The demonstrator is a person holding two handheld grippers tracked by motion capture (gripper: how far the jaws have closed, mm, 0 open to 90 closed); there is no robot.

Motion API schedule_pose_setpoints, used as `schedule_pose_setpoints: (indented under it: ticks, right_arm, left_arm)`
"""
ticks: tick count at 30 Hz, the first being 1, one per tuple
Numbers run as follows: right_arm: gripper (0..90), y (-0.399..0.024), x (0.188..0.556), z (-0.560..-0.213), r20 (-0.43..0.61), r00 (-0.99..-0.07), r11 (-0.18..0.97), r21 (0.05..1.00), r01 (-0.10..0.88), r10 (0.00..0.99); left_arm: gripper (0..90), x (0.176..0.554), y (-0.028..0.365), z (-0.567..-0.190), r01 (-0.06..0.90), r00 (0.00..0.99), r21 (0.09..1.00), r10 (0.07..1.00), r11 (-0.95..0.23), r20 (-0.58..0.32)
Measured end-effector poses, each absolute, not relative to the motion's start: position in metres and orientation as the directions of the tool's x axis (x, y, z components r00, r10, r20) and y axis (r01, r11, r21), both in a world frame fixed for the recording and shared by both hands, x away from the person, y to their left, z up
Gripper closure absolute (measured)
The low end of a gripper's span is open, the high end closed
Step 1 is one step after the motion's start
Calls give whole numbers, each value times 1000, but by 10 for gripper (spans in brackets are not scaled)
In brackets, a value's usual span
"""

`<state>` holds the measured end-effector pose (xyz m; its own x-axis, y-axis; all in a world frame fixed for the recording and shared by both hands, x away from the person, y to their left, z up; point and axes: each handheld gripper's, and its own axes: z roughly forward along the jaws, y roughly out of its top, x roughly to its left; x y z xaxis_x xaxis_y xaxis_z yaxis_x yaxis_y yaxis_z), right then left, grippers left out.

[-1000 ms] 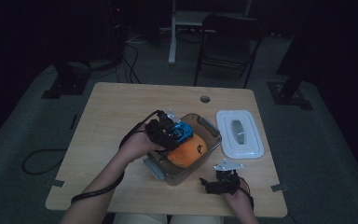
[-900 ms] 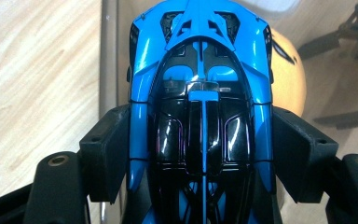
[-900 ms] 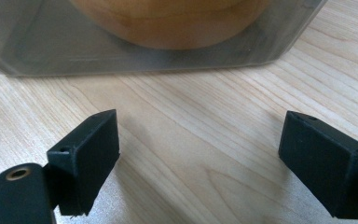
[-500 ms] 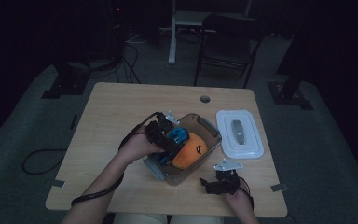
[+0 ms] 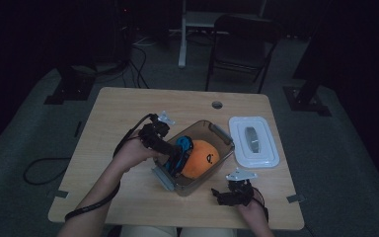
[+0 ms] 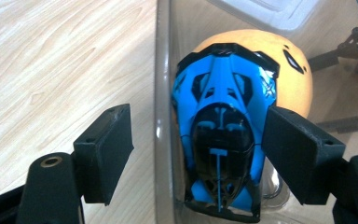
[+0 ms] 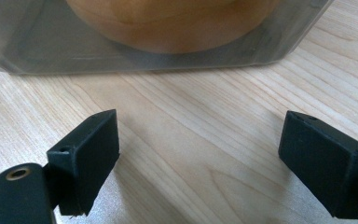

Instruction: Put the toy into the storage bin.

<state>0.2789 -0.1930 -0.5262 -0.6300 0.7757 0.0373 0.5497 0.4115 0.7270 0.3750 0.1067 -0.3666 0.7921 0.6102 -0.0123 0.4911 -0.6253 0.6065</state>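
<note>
Wood table point(image 5: 128, 113) holds a clear box point(image 5: 222, 137). Left gripper point(image 6: 198, 154) has just been opening; the blue toy car point(image 6: 223, 140) sits loose between its jaws, in the box beside the orange ball point(image 6: 298, 79). Next, I think, pull back. Right gripper point(image 7: 198, 158) waits wide apart, nothing inside.

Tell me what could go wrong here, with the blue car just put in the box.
The car stands on end against the box wall and the orange ball; it may tip when the left gripper, whose fingers have just been opening, withdraws.
One finger is outside the wall, so pulling back may drag the box.
The lid may not close.
</note>
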Motion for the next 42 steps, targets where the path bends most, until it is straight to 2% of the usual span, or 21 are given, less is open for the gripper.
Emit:
schedule_pose_setpoints:
  ticks: [7, 21, 26, 30, 32, 37, 42]
  right_arm:
    - [119, -193, 279, -526, 38, -631, 412, 727, 549, 775]
    - [119, -193, 279, -526, 38, -631, 413, 725, 551, 775]
    - [119, -193, 280, -525, 38, -635, 416, 725, 550, 772]
    - [119, -194, 281, -524, 44, -631, 409, 727, 552, 774]
    - [119, -195, 281, -523, 47, -630, 403, 730, 551, 775]
    - [132, -197, 283, -522, 52, -632, 400, 733, 550, 773]
    - [131, -204, 287, -519, 57, -594, 360, 748, 557, 802]
  left_arm:
    - [160, 382, 131, -367, 519, 765, 638, 642, -569, -50]
    - [143, 404, 172, -392, 584, 675, 660, 734, -473, -71]
    - [106, 416, 185, -411, 639, 636, 622, 766, -452, -96]
    - [79, 425, 189, -428, 666, 623, 598, 773, -446, -118]
    - [4, 429, 189, -438, 675, 612, 587, 784, -447, -107]
    - [3, 435, 181, -460, 677, 624, 566, 774, -470, -103]
    - [4, 439, 173, -475, 673, 630, 573, 768, -468, -112]
